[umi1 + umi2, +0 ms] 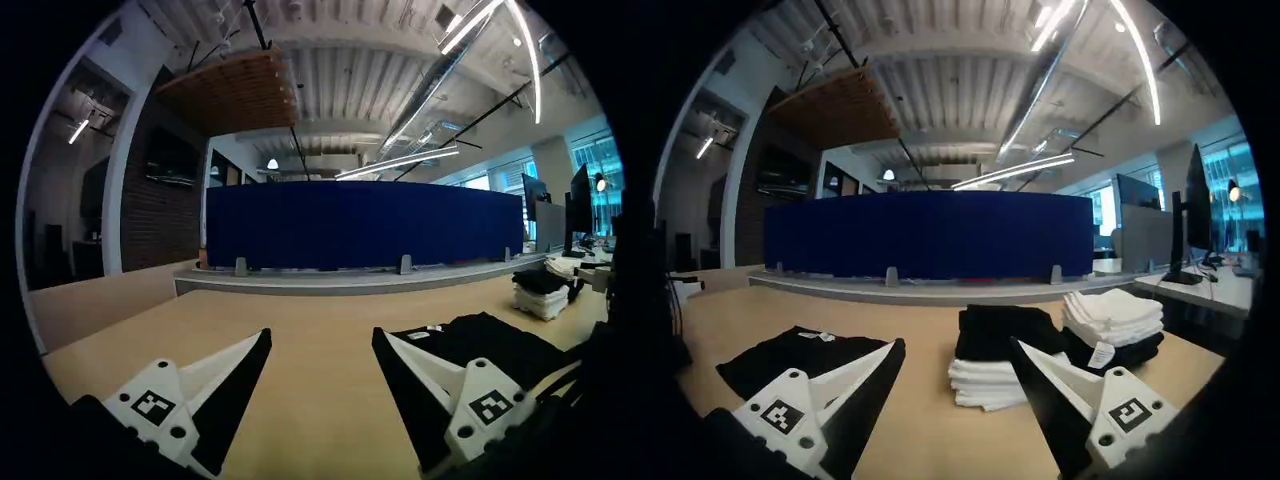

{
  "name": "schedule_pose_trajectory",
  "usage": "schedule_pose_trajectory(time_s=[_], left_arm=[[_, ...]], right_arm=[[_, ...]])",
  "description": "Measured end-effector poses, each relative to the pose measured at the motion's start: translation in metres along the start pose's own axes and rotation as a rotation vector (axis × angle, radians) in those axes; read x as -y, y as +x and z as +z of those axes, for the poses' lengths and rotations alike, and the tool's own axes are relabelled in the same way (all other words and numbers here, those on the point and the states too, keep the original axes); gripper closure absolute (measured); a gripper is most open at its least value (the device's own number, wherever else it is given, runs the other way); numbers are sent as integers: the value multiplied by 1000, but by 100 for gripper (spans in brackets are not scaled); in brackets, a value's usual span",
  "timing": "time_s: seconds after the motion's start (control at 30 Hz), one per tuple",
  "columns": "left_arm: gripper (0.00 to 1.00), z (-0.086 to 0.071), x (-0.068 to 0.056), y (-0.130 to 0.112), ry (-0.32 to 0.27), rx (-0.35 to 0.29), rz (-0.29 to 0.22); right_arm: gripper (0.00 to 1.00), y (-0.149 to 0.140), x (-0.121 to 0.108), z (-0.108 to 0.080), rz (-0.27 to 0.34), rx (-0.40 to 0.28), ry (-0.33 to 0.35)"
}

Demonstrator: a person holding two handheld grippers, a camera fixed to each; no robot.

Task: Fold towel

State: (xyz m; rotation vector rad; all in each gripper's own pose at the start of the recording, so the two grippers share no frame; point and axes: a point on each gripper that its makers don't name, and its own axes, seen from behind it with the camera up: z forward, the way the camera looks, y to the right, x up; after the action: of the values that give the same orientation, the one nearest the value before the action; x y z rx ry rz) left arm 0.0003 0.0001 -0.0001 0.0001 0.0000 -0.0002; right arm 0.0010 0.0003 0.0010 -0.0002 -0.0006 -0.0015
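Black towel (792, 356) lies flat on the wooden table (304, 312), left of the folded stacks (984, 384). Left gripper (320, 332) and right gripper (956, 342): both spread, empty. Hazard: towel edges appear indistinct; a pinch may catch one layer or nudge the stacks.

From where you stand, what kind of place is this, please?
Probably an open-plan office: a long wooden desk with a blue divider screen, computer monitors on the neighbouring desk, and strip lights overhead.
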Motion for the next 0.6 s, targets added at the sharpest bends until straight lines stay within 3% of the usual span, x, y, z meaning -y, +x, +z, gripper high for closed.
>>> schedule_pose_trajectory(time_s=[0.6], left_arm=[[7,-3,-1,0,1,0,1]], right_arm=[[0,1,1,1,0,-1,4]])
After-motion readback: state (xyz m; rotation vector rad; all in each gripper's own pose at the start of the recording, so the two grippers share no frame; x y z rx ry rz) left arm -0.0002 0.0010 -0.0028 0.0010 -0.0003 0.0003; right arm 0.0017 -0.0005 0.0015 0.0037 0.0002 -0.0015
